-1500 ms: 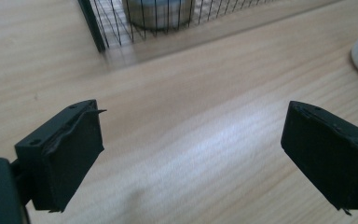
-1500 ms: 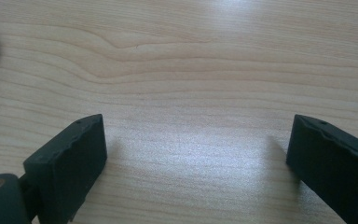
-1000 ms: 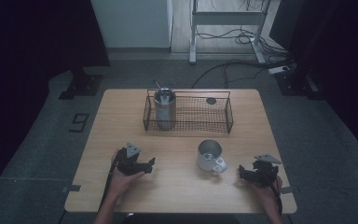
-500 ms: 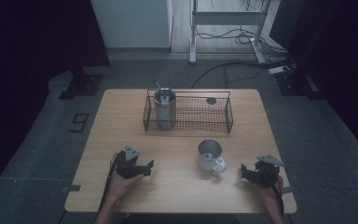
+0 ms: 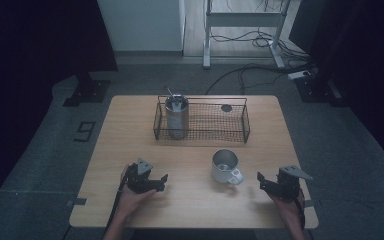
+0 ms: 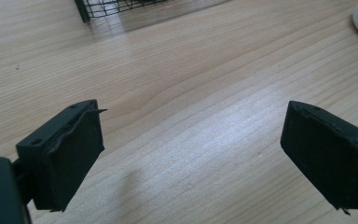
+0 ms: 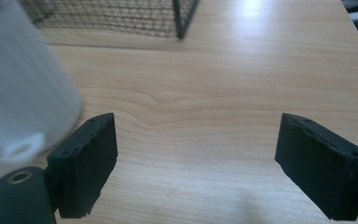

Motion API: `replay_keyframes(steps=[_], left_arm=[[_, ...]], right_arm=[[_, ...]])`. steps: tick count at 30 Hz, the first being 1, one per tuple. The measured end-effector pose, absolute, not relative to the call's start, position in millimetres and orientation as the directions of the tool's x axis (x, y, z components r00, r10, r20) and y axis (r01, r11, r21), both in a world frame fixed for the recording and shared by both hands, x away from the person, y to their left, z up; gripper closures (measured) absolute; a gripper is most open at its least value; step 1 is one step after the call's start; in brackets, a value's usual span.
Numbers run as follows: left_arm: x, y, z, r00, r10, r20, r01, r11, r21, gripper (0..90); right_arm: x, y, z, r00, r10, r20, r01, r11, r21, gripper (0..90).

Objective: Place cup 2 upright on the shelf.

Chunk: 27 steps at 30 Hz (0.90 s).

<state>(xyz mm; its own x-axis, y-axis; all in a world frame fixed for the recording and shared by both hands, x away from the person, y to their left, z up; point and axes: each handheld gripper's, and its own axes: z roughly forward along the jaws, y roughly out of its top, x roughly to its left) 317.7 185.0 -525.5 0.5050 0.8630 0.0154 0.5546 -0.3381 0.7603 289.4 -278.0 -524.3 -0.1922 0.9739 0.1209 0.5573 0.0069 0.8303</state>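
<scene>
Jaws of right gripper (image 7: 196, 163): set wide apart, nothing between them but bare tabletop; seen low and centre in right gripper view.
Jaws of left gripper (image 6: 191, 154): likewise spread wide, clamping nothing, wood grain showing through the gap.
White mug (image 7: 18, 93): blurred, at left edge of right gripper view, just beyond the left-hand jaw, not between the jaws. In high view, white mug (image 5: 225, 166) standing upright at lower centre of frame, mouth up, long axis vertical, handle turned toward lower right, toward right gripper (image 5: 271, 185).
Spatial relation governing next move: mug lying left of and slightly above right gripper in high view, near it; left gripper (image 5: 157, 182) farther off at lower left. Right gripper judged the nearer; a swing leftward needed to bring mug or handle into the gap.
Wire basket (image 5: 245, 120): black mesh, upper centre of table, well apart from both grippers; corner also at top of both gripper views.
Steel cup (image 5: 176, 116): upright in left end of basket, a utensil handle rising from it.
Small dark disc (image 5: 226, 107): in the basket's right half; nature not discernible.
Table (image 5: 130, 130): light wood, bearing all listed items.
</scene>
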Motion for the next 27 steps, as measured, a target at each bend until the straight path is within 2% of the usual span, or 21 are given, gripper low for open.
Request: replay_keyframes(steps=[13, 27], left_arm=[[317.3, 183.4, -528.0, 0.512, 0.859, 0.008, 0.564, -0.343, 0.751, 5.9], [314.1, 189.1, -529.1, 0.505, 0.863, -0.014, 0.579, -0.327, 0.746, 6.2]], right_arm=[[282.5, -258.2, -504.3, -0.27, 0.948, 0.168, 0.521, -0.003, 0.853, 12.3], [284.8, -221.5, -482.2, -0.379, 0.914, 0.147, 0.488, 0.062, 0.871, 10.1]])
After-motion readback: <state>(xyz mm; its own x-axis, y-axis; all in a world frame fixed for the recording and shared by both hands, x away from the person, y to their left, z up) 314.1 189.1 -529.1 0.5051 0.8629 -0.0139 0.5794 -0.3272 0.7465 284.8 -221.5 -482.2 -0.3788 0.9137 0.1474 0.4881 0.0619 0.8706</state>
